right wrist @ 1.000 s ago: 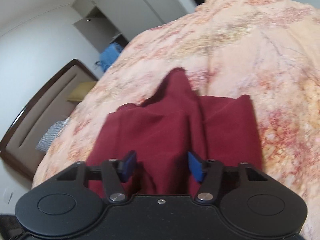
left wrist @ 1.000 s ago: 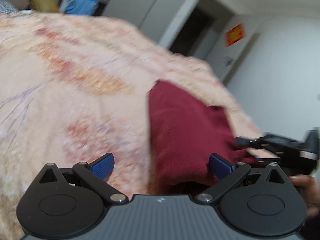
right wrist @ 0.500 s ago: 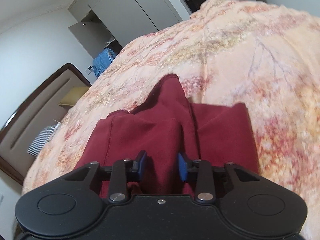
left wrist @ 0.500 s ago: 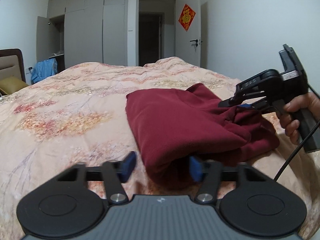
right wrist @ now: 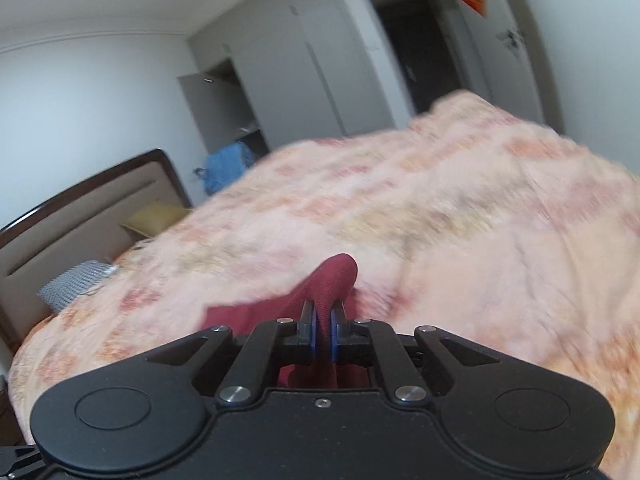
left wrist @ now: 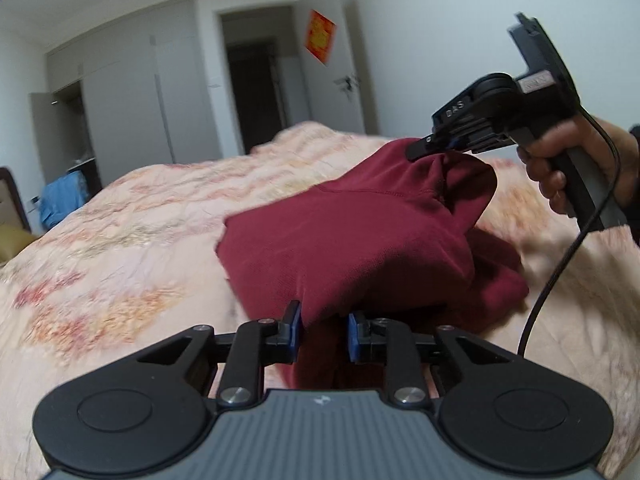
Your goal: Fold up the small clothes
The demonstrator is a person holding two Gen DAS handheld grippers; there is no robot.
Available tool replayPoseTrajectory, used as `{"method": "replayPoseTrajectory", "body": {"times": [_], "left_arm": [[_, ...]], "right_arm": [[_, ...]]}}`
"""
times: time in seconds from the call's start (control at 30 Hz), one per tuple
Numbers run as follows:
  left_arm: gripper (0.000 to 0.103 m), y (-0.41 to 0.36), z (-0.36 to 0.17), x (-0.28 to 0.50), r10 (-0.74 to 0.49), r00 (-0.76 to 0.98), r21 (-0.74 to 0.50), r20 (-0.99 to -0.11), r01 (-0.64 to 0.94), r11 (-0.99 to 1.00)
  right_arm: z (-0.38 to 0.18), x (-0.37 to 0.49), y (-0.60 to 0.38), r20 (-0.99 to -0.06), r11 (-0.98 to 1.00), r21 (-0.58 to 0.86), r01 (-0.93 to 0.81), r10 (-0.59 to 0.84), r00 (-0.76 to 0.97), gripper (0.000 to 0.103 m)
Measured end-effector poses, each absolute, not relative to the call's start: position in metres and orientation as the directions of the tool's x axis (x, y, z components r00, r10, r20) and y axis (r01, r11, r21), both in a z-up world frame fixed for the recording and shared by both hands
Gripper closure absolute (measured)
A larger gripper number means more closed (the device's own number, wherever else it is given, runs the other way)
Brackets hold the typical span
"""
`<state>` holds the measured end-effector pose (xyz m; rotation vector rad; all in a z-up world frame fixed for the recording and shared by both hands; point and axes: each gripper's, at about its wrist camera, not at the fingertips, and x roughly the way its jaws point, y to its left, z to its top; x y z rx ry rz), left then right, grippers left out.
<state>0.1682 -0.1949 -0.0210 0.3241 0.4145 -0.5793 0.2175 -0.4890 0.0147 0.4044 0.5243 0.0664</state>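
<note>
Now both tools, left tool point(left wrist: 322, 331) and right tool point(right wrist: 323, 335), clamped on maroon garment point(left wrist: 344, 240).

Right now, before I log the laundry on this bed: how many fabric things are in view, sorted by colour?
Dark red: 1, the garment, pinched by the left gripper and the right gripper.
Peach floral: 1, the bedspread.
Blue: 1, the cloth by the wardrobe.
Yellow: 1, the pillow.
Checked grey: 1, the pillow.
Total: 5.
</note>
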Motion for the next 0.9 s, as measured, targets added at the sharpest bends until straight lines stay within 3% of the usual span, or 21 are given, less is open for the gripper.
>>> {"method": "replayPoseTrajectory", "body": {"times": [0.13,0.27,0.5,0.67,0.77,0.8,0.87,0.9], "left_arm": [[0.078,-0.199,-0.029,0.174,-0.488,0.716,0.131,-0.498,0.619,0.774],[0.075,-0.191,-0.027,0.178,-0.507,0.703,0.086,-0.498,0.622,0.779],[0.061,-0.178,-0.022,0.175,-0.530,0.683,0.002,-0.502,0.614,0.790],[0.060,-0.176,-0.022,0.171,-0.526,0.683,-0.014,-0.507,0.604,0.797],[0.060,-0.176,-0.023,0.173,-0.523,0.680,-0.027,-0.514,0.597,0.802],[0.063,-0.177,-0.023,0.174,-0.519,0.679,-0.029,-0.520,0.593,0.804],[0.074,-0.179,-0.023,0.175,-0.503,0.684,-0.022,-0.529,0.581,0.814],[0.081,-0.179,-0.022,0.175,-0.494,0.690,-0.017,-0.529,0.574,0.819]], "right_arm": [[-0.024,0.217,-0.500,-0.558,0.913,0.392,0.116,0.135,0.818,0.097],[-0.030,0.207,-0.499,-0.537,0.904,0.413,0.106,0.149,0.830,0.095],[-0.021,0.181,-0.504,-0.514,0.889,0.451,0.078,0.187,0.837,0.066],[-0.032,0.145,-0.504,-0.503,0.845,0.530,0.062,0.255,0.826,0.054],[-0.039,0.135,-0.499,-0.507,0.836,0.544,0.072,0.259,0.822,0.055],[-0.040,0.133,-0.500,-0.501,0.830,0.552,0.078,0.255,0.827,0.062],[-0.038,0.131,-0.501,-0.494,0.826,0.556,0.096,0.236,0.837,0.087],[-0.035,0.130,-0.501,-0.485,0.825,0.556,0.096,0.228,0.844,0.091]]}}
